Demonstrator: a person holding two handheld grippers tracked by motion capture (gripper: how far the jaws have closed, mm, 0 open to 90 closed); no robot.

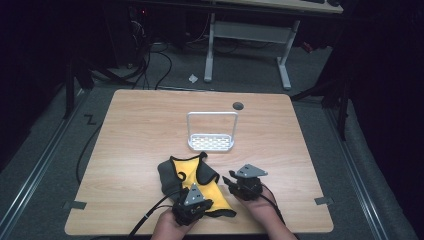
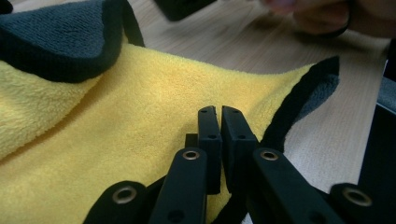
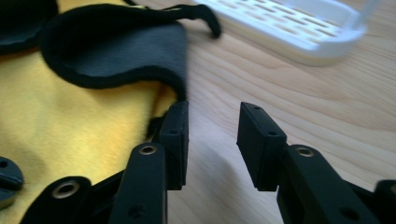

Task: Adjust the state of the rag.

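Observation:
A yellow cloth (image 1: 192, 175) with a black hem and grey underside lies crumpled on the near middle of the wooden table (image 1: 135, 125). My left gripper (image 1: 195, 198) sits on the cloth's near edge. In the left gripper view its jaws (image 2: 219, 109) are closed together over the yellow pile (image 2: 135, 107), by the black hem, and appear to pinch the fabric. My right gripper (image 1: 228, 180) is just right of the cloth. Its jaws (image 3: 215, 109) stand apart over bare wood, with the left one beside the folded grey corner (image 3: 116, 51).
A small white wire rack (image 1: 212, 142) with a tall handle stands behind the cloth, mid-table; its perforated base (image 3: 299, 28) is ahead of the right jaws. A dark cable hole (image 1: 238, 106) lies at the far edge. A desk frame and cables are on the floor beyond.

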